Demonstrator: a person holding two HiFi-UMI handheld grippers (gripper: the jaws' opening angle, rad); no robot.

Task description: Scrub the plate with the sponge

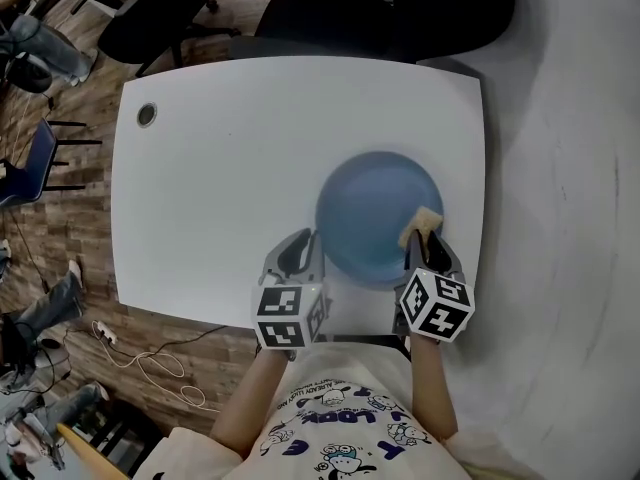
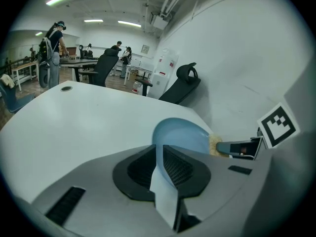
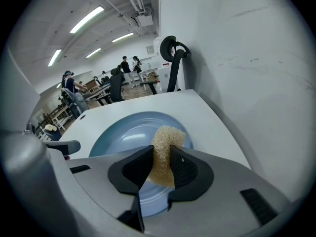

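**Plate braced, sponge at the rim: scrubbing judged barely begun**

The blue plate (image 1: 372, 208) is set on the white table (image 1: 210, 178), toward its near right corner. Its left rim is clamped between the jaws of the left gripper (image 1: 300, 255); in the left gripper view the rim is seen pinched edge-on between the 2 pads. Whether that side is lifted off the table cannot be told.

The tan sponge (image 1: 421, 220) is pinched in the right gripper (image 1: 426, 248), its free end projecting past the jaws over the right inner part of the plate. Contact with the surface looks likely in the right gripper view, but is not confirmed.

No foam, streaks or dirt are seen on the plate, so no progress can be read from its surface. The holding and the reaching are judged done; the scrubbing itself, across the middle and the left half, is judged to remain.

Open room is found to the left and ahead, where a wide bare stretch of table lies. The right side is tighter: the plate is near the table's right edge, with the white wall (image 3: 256, 58) just beyond it. The near edge is close under both grippers. A black chair (image 1: 330, 13) stands beyond the far edge, well apart from the work.
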